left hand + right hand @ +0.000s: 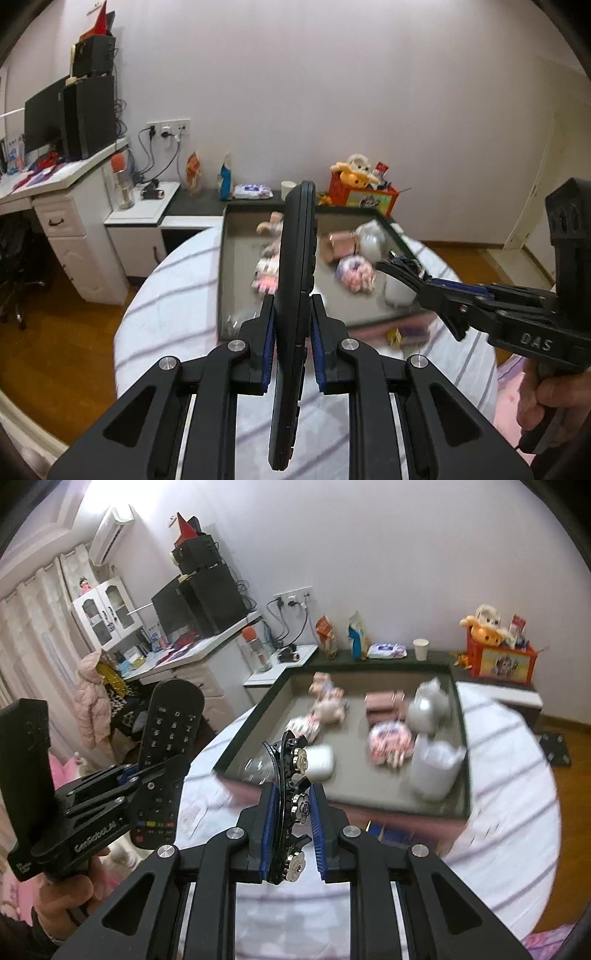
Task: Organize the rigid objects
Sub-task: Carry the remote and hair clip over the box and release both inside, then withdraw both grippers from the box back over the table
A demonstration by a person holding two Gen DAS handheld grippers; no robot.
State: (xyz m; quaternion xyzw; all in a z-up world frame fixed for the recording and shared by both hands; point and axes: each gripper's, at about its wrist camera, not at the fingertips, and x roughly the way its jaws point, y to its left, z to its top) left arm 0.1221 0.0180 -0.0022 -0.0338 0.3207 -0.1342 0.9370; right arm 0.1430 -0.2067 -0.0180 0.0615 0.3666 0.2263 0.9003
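Your left gripper point(291, 295) has its jaws closed on a black remote control point(295, 258), pinched across its thin edges a little below the middle, so the long body stands up past the fingers toward the tray point(225, 258). Your right gripper point(291, 805) is clamped on a black hair clip point(290, 797) with metal flower ornaments, held across its narrow body with the curved end poking out ahead. Both things hang in the air above the round table point(177, 280) with the striped cloth, near the front edge of the tray.

The remote is stiff and fairly light, but long, so a grip this low leaves a lot of lever above the pads; it could swing or slide if you tilt it fast. Its plastic sides look smooth, so keep the blue pads point(268, 343) square on the edges. A hold nearer the middle would balance better.

The hair clip is light and rigid but small, with a spring jaw and raised flowers; the pads bear on uneven bumps, so it may twist in the grip. The ornaments look like the delicate part. Set it down gently, not dropped.

The tray already holds several small packets and white containers, blurred here, so pick a bare patch of its floor for each
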